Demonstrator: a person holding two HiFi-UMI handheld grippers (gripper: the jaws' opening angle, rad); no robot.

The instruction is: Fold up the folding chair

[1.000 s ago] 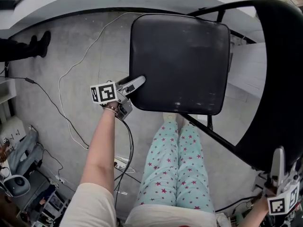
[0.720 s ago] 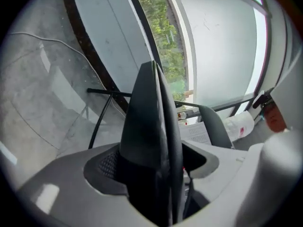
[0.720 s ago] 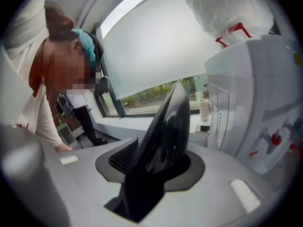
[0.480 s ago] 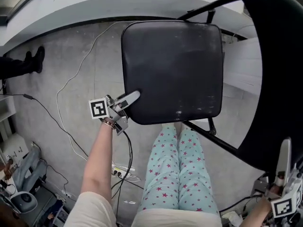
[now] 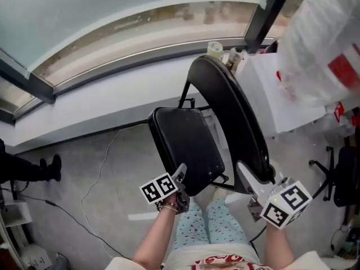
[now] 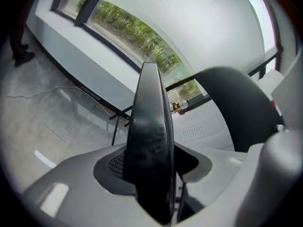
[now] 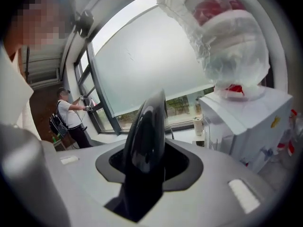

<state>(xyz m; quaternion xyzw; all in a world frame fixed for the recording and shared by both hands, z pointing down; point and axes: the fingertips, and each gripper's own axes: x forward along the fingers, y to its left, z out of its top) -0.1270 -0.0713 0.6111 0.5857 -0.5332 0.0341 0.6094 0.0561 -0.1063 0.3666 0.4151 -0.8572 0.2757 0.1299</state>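
A black folding chair stands in front of me by the window. Its padded seat (image 5: 188,145) is tipped up steeply toward the curved backrest (image 5: 230,111). My left gripper (image 5: 181,173) is shut on the seat's front edge, which runs edge-on between the jaws in the left gripper view (image 6: 150,141). My right gripper (image 5: 247,174) holds the near rim of the backrest (image 7: 147,136). Its jaws have just been opening a little, with the rim still filling the gap between them.
A white cabinet (image 5: 281,89) with a plastic-wrapped bundle (image 5: 320,44) on top stands right of the chair. The window ledge (image 5: 112,106) runs behind. Cables (image 5: 95,190) lie on the concrete floor at left. Someone stands by the window (image 7: 71,117). My legs (image 5: 225,229) are just below the seat.
The seat has swung from flat to steeply tilted, and the left gripper rose with it. The right gripper came up from the lower right and closed on the backrest rim.
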